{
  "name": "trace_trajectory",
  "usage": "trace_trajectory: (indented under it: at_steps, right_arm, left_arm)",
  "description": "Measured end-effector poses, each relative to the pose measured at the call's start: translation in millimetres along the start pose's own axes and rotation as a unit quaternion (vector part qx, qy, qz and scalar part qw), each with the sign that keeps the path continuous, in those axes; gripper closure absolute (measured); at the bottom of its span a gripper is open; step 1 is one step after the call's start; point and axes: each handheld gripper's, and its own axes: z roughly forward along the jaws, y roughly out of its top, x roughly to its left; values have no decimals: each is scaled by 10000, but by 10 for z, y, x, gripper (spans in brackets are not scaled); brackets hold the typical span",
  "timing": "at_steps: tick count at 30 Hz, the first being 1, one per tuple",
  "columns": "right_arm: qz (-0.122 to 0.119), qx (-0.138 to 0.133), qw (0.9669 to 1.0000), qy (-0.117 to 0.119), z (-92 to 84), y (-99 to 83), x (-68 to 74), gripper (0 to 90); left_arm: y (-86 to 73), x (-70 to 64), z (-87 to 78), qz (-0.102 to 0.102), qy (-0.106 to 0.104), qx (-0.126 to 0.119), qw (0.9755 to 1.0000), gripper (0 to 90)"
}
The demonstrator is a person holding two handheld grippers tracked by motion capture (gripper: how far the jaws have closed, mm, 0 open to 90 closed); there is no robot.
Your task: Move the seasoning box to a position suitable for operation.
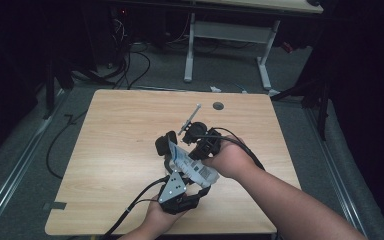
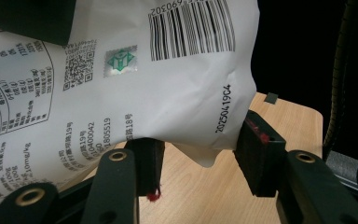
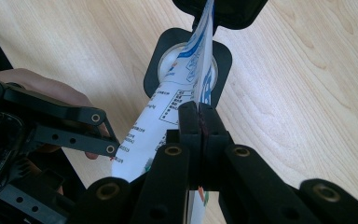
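Note:
Both grippers hold a white printed bag [image 1: 196,169] a little above the wooden table [image 1: 115,150]. In the left gripper view the bag [image 2: 168,84] shows a barcode and small print, and my left gripper [image 2: 200,163] has a pad pressed on each side of its lower corner. My left gripper [image 1: 182,172] comes up from the table's near edge. My right gripper [image 3: 199,121] is shut flat on the bag's thin edge [image 3: 168,116]. It reaches in from the right [image 1: 196,150]. A black piece [image 3: 223,11] sits on the bag's far end.
A black square holder with a pale round middle [image 3: 154,65] lies on the table under the bag's far end [image 1: 165,144]. A thin metal rod [image 1: 190,119] and a round hole [image 1: 218,106] lie toward the far edge. Cables trail off the near edge.

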Motion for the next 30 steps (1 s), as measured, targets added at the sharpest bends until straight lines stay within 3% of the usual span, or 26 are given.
trace_trajectory:
  at_steps: [30]
  right_arm:
    - [-2,-41,10000,7,3,17,6,900]
  left_arm:
    - [12,6,-16,18,17,-24,10000,557]
